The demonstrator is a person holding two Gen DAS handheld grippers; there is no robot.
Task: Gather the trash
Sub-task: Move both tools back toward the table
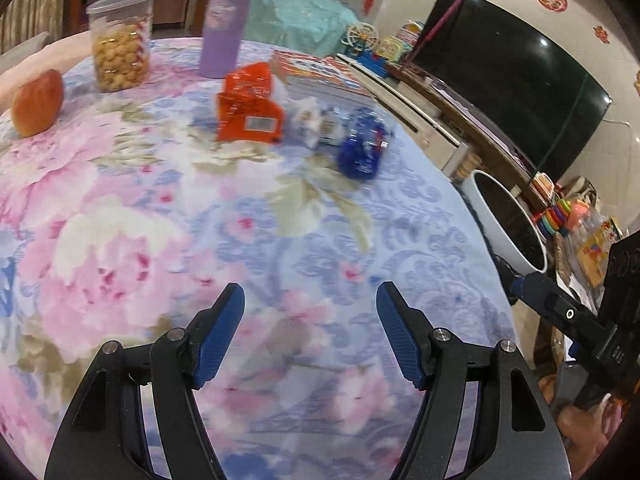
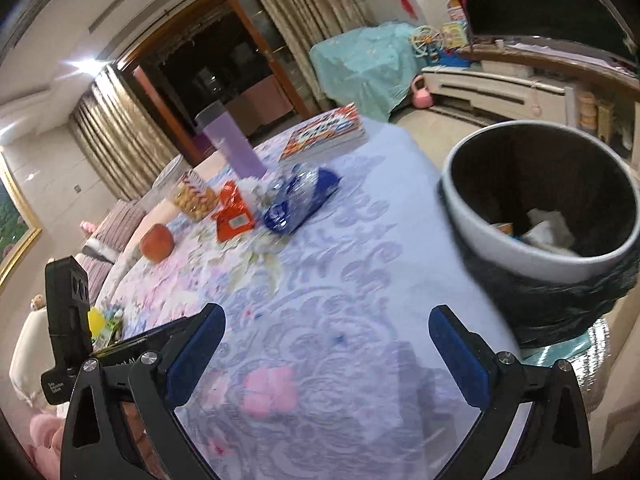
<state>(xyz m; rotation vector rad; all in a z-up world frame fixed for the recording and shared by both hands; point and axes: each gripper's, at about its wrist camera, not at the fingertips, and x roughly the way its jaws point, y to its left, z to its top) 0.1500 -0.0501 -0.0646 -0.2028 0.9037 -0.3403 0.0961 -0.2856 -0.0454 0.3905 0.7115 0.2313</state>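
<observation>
We are holding both grippers over the near part of the table (image 1: 120,208), which is covered in a floral cloth. The left gripper (image 1: 310,300) has its fingers parted with nothing between them, and the right gripper (image 2: 326,322) has its fingers spread wide, also empty.

The trash is lying well ahead of us, past the middle of the cloth: an orange wrapper (image 1: 248,104), some crumpled white paper (image 1: 308,118) just beside it, and a blue wrapper (image 1: 362,144) on the right. They are sitting close together, some touching.

What we are judging as risks: the pieces are packed so tightly that closing on one could drag or flick its neighbour off the table. The wrappers look thin and crinkly, so the fingers may slide over them or pinch the cloth instead. Reaching from here, we could also brush the purple tumbler (image 1: 226,20), which stands upright just behind the orange wrapper, and tip it. The apple (image 1: 38,104) and the book (image 1: 316,72) are not trash, and grabbing them would be a mistake.

The white trash bin (image 2: 540,196), lined with a black bag, is standing just beside the table's right edge, open at the top. It is already holding a few pieces of white paper and something orange. Farther back, the clear plastic jar (image 1: 120,40) is about half full of small yellowish snacks.
</observation>
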